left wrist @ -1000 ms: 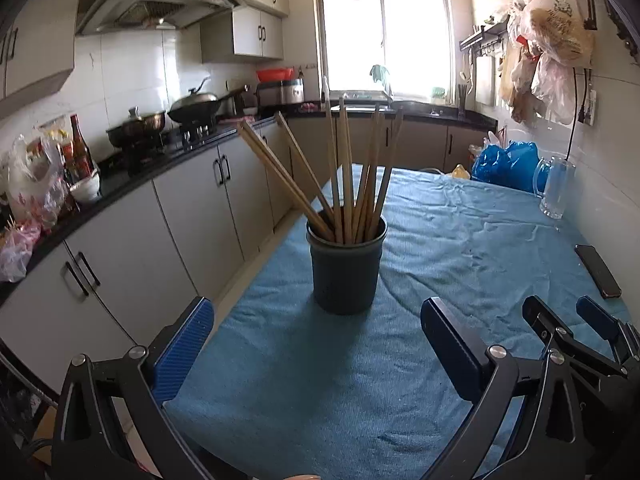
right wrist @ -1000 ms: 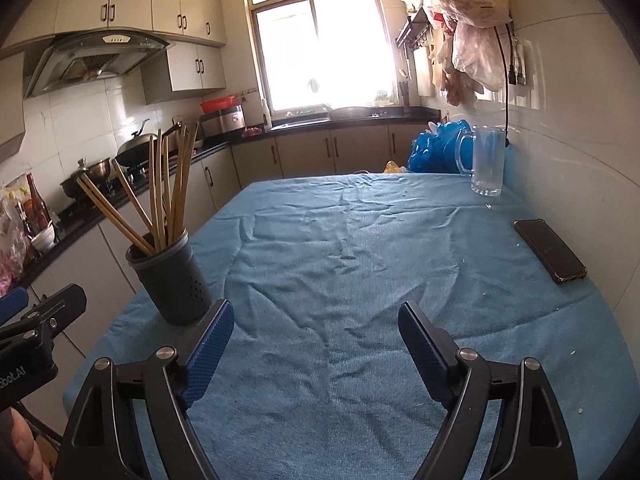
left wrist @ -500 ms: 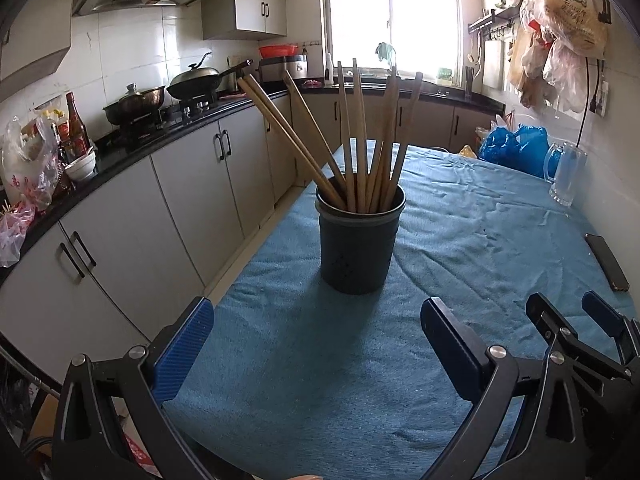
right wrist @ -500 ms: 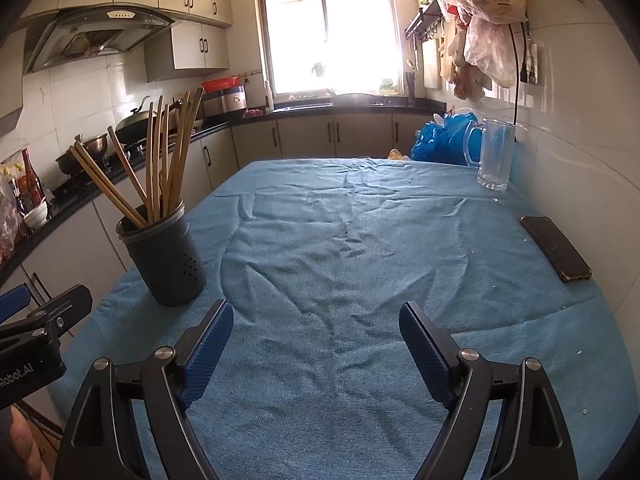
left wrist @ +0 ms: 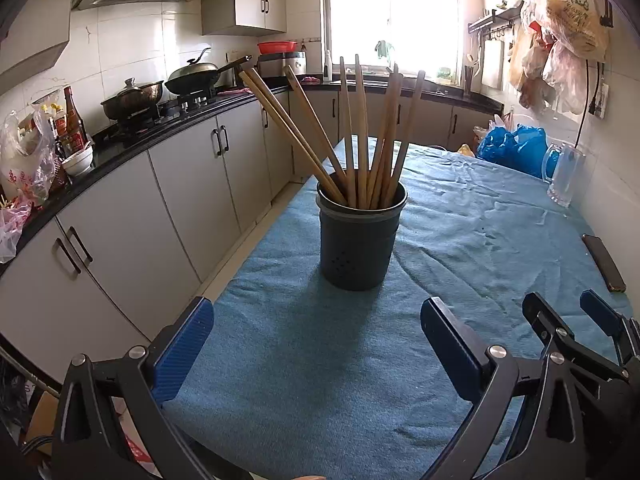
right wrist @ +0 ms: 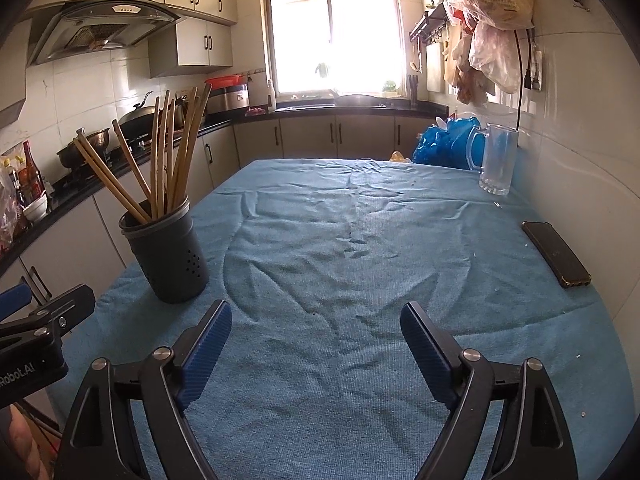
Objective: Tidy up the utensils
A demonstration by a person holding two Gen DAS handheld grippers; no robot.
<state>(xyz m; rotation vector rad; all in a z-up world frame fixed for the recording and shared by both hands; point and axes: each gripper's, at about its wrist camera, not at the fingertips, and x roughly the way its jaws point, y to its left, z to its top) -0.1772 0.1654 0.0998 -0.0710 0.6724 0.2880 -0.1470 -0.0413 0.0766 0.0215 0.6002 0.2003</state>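
A dark grey utensil holder (left wrist: 358, 240) stands upright on the blue tablecloth (left wrist: 460, 208), with several wooden chopsticks (left wrist: 362, 136) fanned out in it. My left gripper (left wrist: 316, 328) is open and empty, a short way in front of the holder. In the right wrist view the holder (right wrist: 166, 250) and chopsticks (right wrist: 168, 160) stand at the left. My right gripper (right wrist: 316, 320) is open and empty over the bare cloth (right wrist: 360, 240), right of the holder. The right gripper also shows at the left wrist view's lower right (left wrist: 576, 316).
A black phone (right wrist: 556, 254) lies near the right table edge by the wall. A glass mug (right wrist: 498, 160) and a blue plastic bag (right wrist: 446, 142) stand at the far right. Kitchen cabinets (left wrist: 180, 184) and a stove with pans (left wrist: 192, 76) run along the left.
Both grippers have moved closer to the table and a little lower; the holder appears nearer and larger in both views. Both stay open and empty.
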